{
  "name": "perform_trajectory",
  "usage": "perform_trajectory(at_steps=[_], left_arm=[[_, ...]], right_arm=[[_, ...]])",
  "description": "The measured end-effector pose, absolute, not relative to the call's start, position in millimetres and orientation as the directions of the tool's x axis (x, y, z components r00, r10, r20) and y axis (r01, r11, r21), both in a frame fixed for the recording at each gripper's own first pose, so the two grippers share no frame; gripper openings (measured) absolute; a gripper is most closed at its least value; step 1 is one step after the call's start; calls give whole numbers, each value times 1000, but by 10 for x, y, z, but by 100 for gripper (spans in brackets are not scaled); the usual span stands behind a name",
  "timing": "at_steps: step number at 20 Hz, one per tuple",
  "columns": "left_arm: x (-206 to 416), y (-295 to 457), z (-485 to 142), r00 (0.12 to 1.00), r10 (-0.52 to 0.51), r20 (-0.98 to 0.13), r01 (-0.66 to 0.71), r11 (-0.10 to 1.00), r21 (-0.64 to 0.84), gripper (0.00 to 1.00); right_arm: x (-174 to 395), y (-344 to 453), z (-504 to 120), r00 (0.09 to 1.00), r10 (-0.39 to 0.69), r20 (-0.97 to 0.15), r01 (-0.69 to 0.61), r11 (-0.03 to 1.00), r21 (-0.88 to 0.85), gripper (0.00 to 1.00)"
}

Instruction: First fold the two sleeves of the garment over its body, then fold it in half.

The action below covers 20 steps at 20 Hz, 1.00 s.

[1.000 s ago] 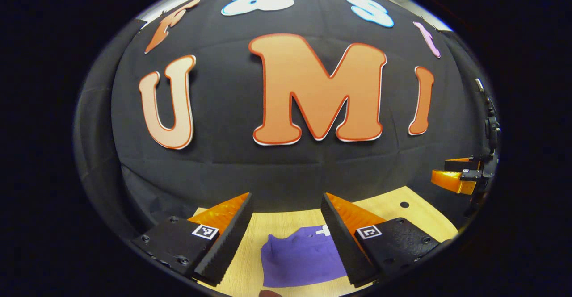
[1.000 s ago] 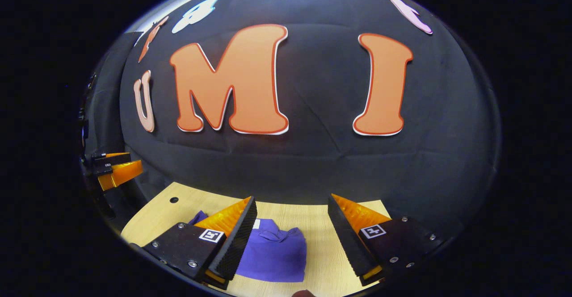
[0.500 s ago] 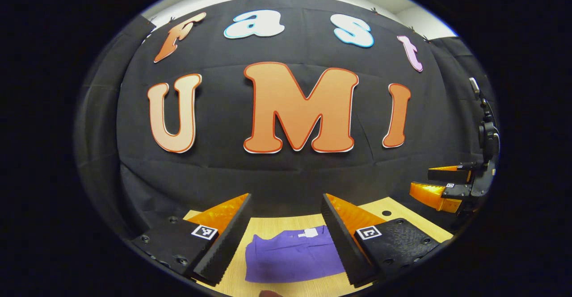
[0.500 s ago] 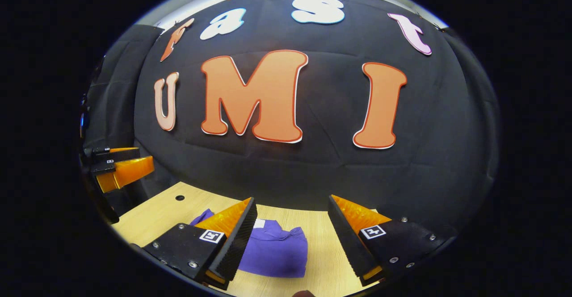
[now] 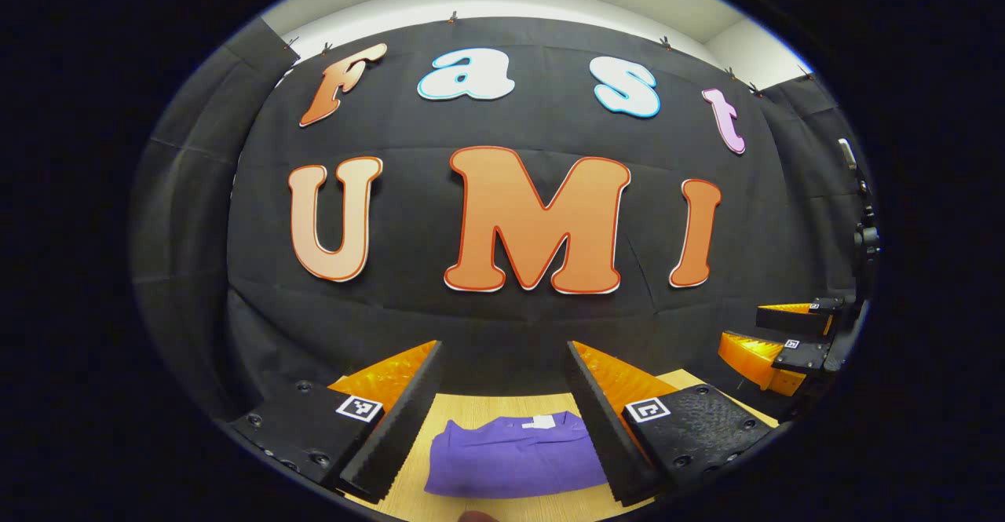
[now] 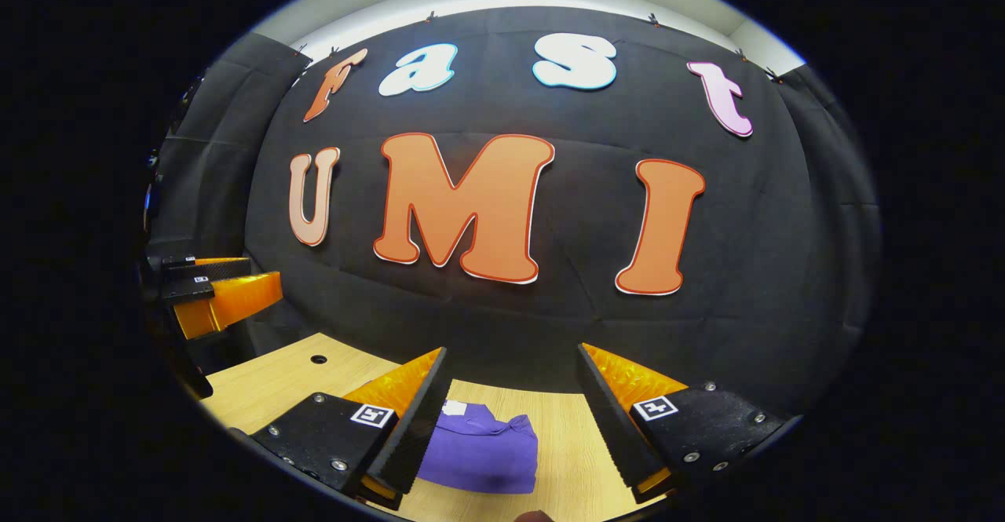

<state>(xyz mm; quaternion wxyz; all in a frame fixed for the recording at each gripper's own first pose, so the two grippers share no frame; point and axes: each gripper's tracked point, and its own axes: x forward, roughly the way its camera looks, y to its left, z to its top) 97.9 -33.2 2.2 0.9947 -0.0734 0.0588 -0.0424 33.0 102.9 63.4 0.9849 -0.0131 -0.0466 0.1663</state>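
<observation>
A purple garment (image 5: 514,459) lies folded into a compact block on the pale wooden surface (image 5: 487,406), framed between the spread fingers of the left gripper (image 5: 502,420) in the left gripper view. The fingers stand well apart and hold nothing; the garment sits below and beyond their tips, its left edge close to the left finger (image 5: 396,420) and its right edge running behind the right finger (image 5: 601,420). A small white tag (image 5: 540,423) shows at the garment's far edge. A strip of bare wood separates that far edge from the black cloth wall (image 5: 502,318) beyond the fingertips.

In the right gripper view, the right gripper (image 6: 510,420) also hovers with its fingers wide apart and nothing between them. The garment (image 6: 483,459) lies toward the left finger (image 6: 408,428), which partly hides it, while open wood (image 6: 569,451) stretches from the garment's right edge to the right finger (image 6: 616,424). The garment's near edge looks straight; its far edge is slightly rumpled.

Far to the left of these fingers, the left gripper (image 6: 216,294) appears raised above the surface, near a small round hole (image 6: 318,359) in the wood. In the left gripper view, the right gripper (image 5: 773,334) likewise hangs far off to the right, clear of the garment.
</observation>
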Motion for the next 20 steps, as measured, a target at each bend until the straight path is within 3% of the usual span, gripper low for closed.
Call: perform_trajectory(at_steps=[9, 20], left_arm=[[669, -584, -88, 989, -118, -89, 111, 991, -78, 96], [544, -705, -205, 979, -164, -121, 146, 979, -140, 95]], right_arm=[[169, 987, 408, 953, 296, 60, -296, 955, -20, 95], [42, 1029, 372, 951, 302, 67, -299, 953, -46, 94]])
